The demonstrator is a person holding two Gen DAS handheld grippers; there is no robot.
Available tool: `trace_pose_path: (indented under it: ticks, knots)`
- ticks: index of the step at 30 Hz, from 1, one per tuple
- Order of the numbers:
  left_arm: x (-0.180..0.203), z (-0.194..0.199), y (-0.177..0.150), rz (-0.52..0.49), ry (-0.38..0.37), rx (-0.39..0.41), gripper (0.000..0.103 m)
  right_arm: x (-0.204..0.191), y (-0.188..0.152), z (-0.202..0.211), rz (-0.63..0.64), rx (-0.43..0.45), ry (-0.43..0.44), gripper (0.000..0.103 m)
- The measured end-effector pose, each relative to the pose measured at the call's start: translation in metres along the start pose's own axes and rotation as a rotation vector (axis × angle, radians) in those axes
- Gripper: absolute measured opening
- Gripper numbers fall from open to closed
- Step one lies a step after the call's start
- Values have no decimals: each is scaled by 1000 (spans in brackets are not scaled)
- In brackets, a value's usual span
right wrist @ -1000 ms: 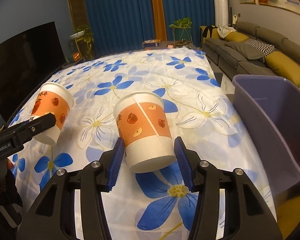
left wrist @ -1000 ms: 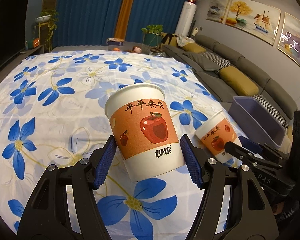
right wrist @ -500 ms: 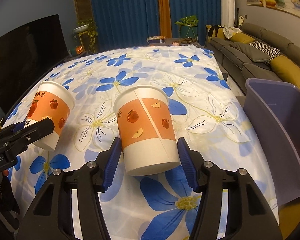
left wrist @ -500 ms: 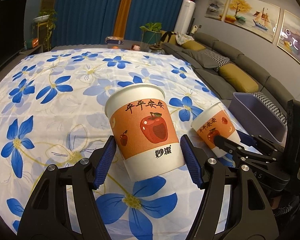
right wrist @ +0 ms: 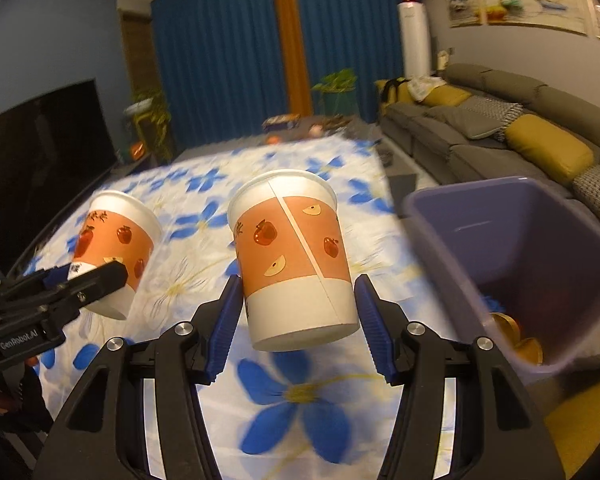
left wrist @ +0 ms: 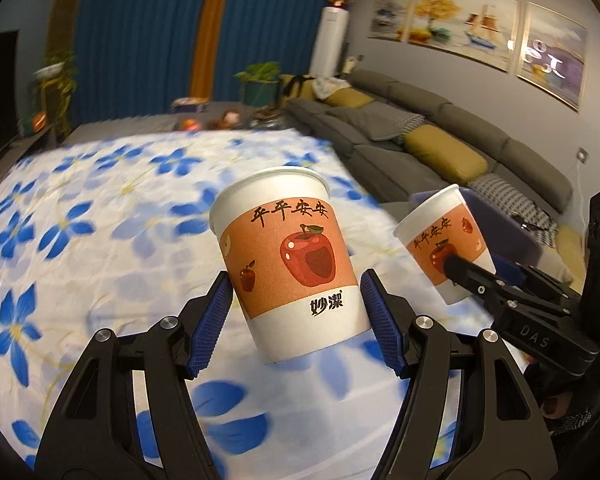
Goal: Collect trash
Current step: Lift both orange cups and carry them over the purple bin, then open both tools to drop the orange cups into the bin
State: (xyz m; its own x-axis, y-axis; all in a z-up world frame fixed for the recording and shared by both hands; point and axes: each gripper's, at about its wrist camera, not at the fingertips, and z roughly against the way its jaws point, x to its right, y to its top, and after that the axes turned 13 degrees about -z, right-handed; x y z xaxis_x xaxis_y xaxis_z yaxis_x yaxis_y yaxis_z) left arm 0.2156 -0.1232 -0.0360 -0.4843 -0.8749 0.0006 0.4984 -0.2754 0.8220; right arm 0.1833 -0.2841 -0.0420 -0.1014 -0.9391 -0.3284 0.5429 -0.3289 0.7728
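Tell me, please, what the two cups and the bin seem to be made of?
Cups: likely paper, matte white with a printed orange band; a glued side seam shows in the right wrist view. Bin: likely plastic, smooth lilac, slightly translucent walls with a soft sheen.

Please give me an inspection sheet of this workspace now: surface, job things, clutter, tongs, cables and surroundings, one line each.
Surface: flowered cloth, blurred, bare near the tongs.
Job's things: left cup and right cup, both lifted and tilted; purple bin beside the table edge, with some trash inside.
Clutter: small items at the far end, too blurred to name.
Tongs: left tongs shut on left cup; right tongs shut on right cup.
Cables: nothing seen on the surface.
Surroundings: grey sofa, blue curtains, dark TV, potted plant.
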Motion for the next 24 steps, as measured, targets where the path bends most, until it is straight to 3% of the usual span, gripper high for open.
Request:
trace_pose_path:
  ticks: [7, 10, 16, 24]
  knots:
    - [68, -17, 46, -115, -104, 84, 65, 79, 30, 43, -173, 159, -145, 57]
    - [95, -33, 60, -136, -161, 96, 65, 108, 35, 50, -245, 182, -186, 57]
    - [140, -70, 71, -175, -243, 89, 65, 146, 38, 50, -332, 191, -218, 57]
    - [164, -110, 75, -181, -331, 39, 65, 167, 39, 39, -386, 180, -226, 58]
